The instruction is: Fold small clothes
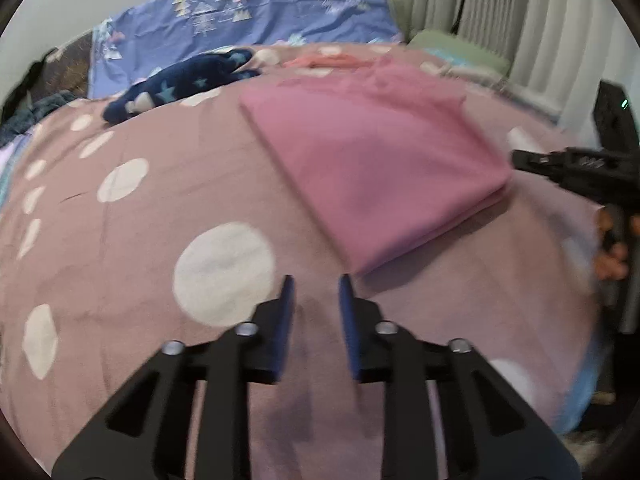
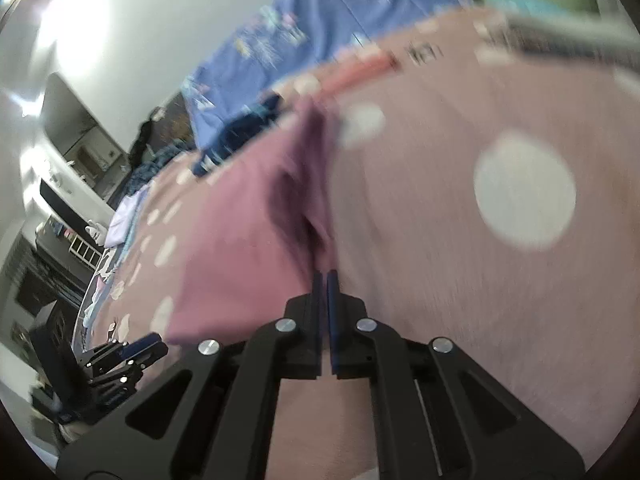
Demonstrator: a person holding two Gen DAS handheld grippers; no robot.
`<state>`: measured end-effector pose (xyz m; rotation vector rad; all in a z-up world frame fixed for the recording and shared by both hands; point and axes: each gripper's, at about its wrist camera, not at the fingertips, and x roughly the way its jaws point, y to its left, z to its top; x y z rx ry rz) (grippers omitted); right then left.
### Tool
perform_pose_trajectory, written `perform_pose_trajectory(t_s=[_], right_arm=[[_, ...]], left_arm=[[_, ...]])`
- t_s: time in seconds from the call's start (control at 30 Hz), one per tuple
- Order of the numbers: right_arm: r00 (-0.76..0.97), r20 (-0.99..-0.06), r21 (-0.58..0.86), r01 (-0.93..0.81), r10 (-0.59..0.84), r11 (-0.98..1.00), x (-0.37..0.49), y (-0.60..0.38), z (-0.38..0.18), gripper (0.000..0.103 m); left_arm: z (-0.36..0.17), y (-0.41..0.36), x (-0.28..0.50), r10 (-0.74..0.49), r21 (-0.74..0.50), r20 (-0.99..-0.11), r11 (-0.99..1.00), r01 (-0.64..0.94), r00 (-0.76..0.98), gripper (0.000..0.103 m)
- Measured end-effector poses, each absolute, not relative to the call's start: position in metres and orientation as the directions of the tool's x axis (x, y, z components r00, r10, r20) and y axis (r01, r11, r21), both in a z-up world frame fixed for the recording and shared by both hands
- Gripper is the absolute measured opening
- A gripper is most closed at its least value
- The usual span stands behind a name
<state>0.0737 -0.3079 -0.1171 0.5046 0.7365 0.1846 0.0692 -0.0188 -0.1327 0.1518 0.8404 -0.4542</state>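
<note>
A pink garment [image 1: 372, 164] lies folded into a flat rectangle on the dotted pink bedspread [image 1: 140, 240]. My left gripper [image 1: 316, 284] is open and empty, hovering just in front of the garment's near corner. My right gripper [image 2: 325, 276] is shut on the garment's right edge [image 2: 316, 184], which bunches up at the fingertips. The right gripper also shows in the left wrist view [image 1: 520, 158] at the garment's right edge. The left gripper shows in the right wrist view [image 2: 154, 344] at the lower left, beside the garment.
A navy star-print garment [image 1: 176, 88] and an orange cloth [image 1: 324, 60] lie further back on the bed. A blue tree-print sheet [image 1: 248, 12] stands behind. Green and light-coloured items [image 1: 460, 52] sit by the curtains. Furniture lines the room's left side [image 2: 60, 184].
</note>
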Motion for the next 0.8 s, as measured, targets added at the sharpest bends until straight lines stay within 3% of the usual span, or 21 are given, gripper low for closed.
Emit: perform_pose_trajectory(t_s=[0.17,0.23,0.3,0.37,0.5,0.63,0.8], right_arm=[[0.74,-0.553,0.449,-0.122,0.383,0.885,0.086,-0.284,-0.099,0.02],[0.7,-0.631,0.393,-0.085,0.335,0.916,0.097,-0.276,-0.113,0.019],[0.64,-0.739,0.296,0.028,0.21,0.955,0.107,-0.278,-0.138,0.011],[0.646,-0.722,0.341,0.021,0.247,0.94,0.104,-0.286,-0.149,0.011],[0.663,-0.718,0.286,0.004,0.211,0.958,0.1,-0.285,-0.128,0.016],[0.746,-0.622,0.276,-0.074,0.236,0.958,0.111,-0.282,-0.086,0.016],[0.754,-0.587,0.281,-0.153,0.295,0.948,0.156,-0.276,-0.066,0.016]], left_arm=[[-0.111,-0.044,0.084,-0.406,-0.065,-0.679,0.863,0.5,0.612,0.02],[-0.131,-0.06,0.098,-0.393,-0.067,-0.727,0.857,0.512,0.563,0.02],[-0.155,-0.07,0.104,-0.344,-0.027,-0.769,0.86,0.51,0.538,0.022],[-0.158,-0.073,0.099,-0.341,0.004,-0.749,0.856,0.517,0.569,0.023],[-0.158,-0.071,0.102,-0.36,-0.031,-0.752,0.856,0.516,0.552,0.024],[-0.159,-0.075,0.098,-0.343,0.0,-0.746,0.857,0.515,0.57,0.024],[-0.159,-0.069,0.098,-0.357,-0.017,-0.745,0.855,0.519,0.564,0.024]])
